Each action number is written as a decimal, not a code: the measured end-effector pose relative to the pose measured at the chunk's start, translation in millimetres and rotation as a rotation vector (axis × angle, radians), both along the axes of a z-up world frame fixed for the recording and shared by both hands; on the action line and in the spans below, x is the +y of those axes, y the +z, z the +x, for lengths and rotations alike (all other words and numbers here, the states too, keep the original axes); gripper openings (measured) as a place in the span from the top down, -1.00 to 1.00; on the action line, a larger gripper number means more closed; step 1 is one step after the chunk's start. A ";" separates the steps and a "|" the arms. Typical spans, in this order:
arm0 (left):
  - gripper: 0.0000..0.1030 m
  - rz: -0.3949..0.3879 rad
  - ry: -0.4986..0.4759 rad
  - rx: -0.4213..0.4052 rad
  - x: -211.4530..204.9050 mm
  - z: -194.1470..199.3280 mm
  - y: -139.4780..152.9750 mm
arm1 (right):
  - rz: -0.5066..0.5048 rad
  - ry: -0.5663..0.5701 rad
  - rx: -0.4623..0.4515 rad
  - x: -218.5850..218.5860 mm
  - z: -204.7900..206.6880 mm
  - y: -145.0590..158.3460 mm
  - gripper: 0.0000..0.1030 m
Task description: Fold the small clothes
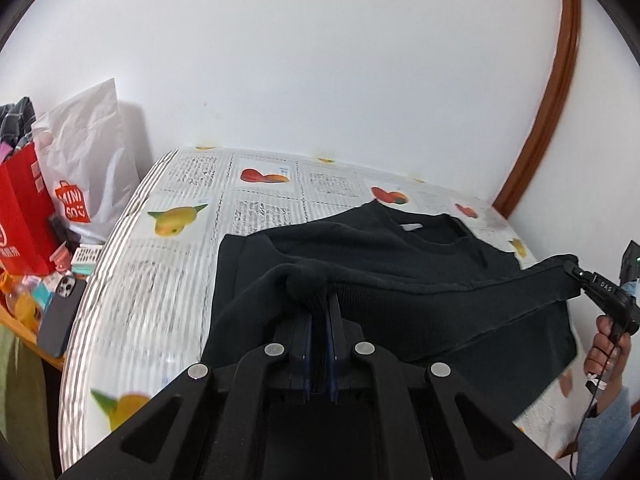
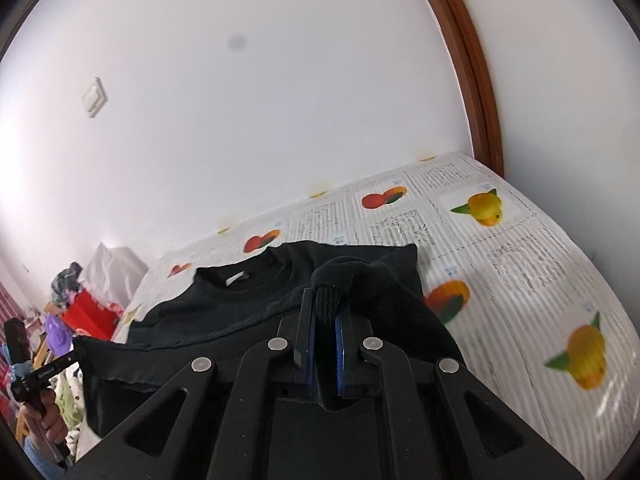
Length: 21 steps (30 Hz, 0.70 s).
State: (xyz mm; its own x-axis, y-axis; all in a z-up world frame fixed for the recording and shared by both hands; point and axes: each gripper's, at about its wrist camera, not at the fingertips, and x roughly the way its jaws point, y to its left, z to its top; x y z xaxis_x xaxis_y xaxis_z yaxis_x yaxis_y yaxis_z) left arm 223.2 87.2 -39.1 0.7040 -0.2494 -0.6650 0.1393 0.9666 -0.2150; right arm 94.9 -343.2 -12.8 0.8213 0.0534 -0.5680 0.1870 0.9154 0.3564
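A black sweater (image 1: 400,264) lies on the fruit-print tablecloth (image 1: 168,272), its neckline and white label (image 1: 412,227) towards the wall. My left gripper (image 1: 320,304) is shut on a bunch of the ribbed hem, lifted off the cloth. Over at the right, the right gripper (image 1: 570,267) pinches the hem's other corner, so the edge hangs stretched between the two. In the right wrist view the right gripper (image 2: 325,300) is shut on ribbed fabric of the sweater (image 2: 240,308). The left gripper (image 2: 74,351) holds the far corner at lower left.
A white wall backs the table, with a brown wooden door frame (image 1: 548,120) at its right. Left of the table stand a red bag (image 1: 24,224), a white shopping bag (image 1: 88,168), a phone (image 1: 60,316) and small clutter. A person's hand (image 1: 608,344) holds the right gripper's handle.
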 end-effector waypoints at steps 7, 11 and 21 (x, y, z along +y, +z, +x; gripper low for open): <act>0.86 0.076 0.022 0.086 -8.1 42.1 -35.1 | -0.081 -0.037 0.140 2.8 41.4 -43.3 0.85; 0.81 0.047 0.025 0.120 -3.7 49.1 -42.6 | -0.125 -0.042 0.227 4.1 53.5 -58.9 0.75; 0.24 0.007 -0.084 0.116 -2.3 1.9 -24.4 | -0.222 0.050 0.165 40.5 -0.8 -3.2 0.34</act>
State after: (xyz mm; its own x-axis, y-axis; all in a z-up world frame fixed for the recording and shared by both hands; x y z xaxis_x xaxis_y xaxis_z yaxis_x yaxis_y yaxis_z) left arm 225.1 84.9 -63.5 0.5993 -0.2992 -0.7426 0.1948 0.9542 -0.2272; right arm 94.0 -302.7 -16.0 0.7165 -0.0494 -0.6959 0.1783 0.9773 0.1143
